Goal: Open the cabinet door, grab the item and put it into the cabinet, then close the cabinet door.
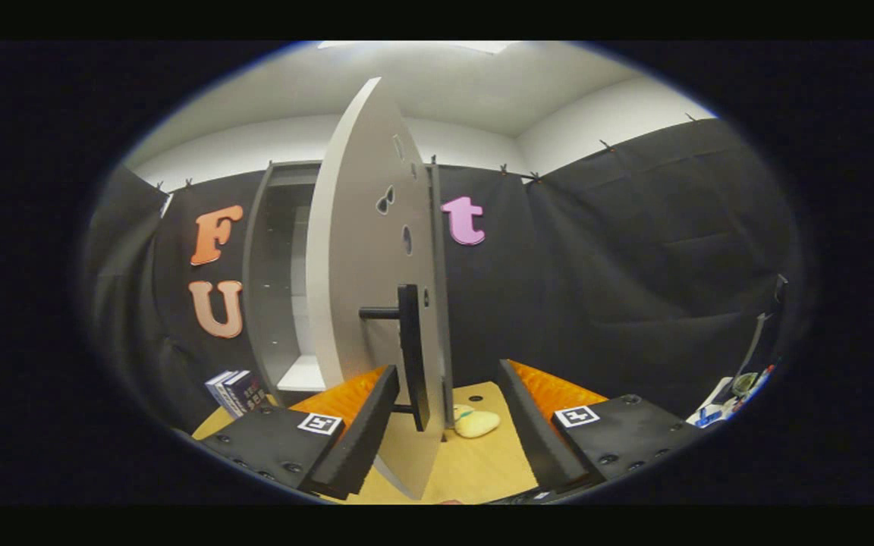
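I see the cabinet door (365,250) swung well out from the cabinet (281,265), edge-on to me, so the dim inside and a pale shelf or floor panel show to its left. Its dark bar handle (413,356) stands out from the door's face on a short stem, and it sits between my gripper's (444,428) fingers, closer to the left one. The fingers are spread wide and press on nothing; the left finger (365,425) lies just beside the door's lower edge, and I cannot tell whether it touches. The item (476,423), a small pale yellowish lump, possibly a soft toy, though the fisheye blurs it, lies on the wooden table (482,462) just ahead of the fingers, right of the door's bottom and outside the cabinet. Two dark books (238,390) stand on the table to the left of the cabinet. Far to the right, some coloured clutter (737,390) rests against the booth's wall.
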The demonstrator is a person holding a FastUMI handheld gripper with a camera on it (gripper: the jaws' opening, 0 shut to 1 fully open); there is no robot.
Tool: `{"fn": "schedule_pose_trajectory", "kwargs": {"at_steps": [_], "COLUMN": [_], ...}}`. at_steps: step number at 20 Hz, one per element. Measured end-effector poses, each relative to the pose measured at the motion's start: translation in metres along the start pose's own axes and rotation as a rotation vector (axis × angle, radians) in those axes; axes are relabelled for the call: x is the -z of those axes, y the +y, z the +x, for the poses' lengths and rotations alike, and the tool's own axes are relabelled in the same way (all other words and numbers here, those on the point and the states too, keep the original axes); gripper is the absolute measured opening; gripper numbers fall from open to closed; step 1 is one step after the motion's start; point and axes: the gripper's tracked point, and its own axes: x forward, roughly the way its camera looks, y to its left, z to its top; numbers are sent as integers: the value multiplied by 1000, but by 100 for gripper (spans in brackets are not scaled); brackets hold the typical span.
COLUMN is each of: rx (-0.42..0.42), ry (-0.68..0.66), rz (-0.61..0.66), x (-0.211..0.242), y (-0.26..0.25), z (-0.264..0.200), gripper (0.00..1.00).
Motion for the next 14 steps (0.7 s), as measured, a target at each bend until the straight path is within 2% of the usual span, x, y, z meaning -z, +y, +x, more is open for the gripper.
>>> {"fn": "schedule_pose_trajectory", "kwargs": {"at_steps": [5, 9, 14], "rx": [-156, -277, -308], "ry": [68, 93, 92], "rz": [32, 38, 6], "x": [22, 26, 24], "y": [76, 127, 156], "z": [28, 39, 64], "gripper": [90, 96, 95]}}
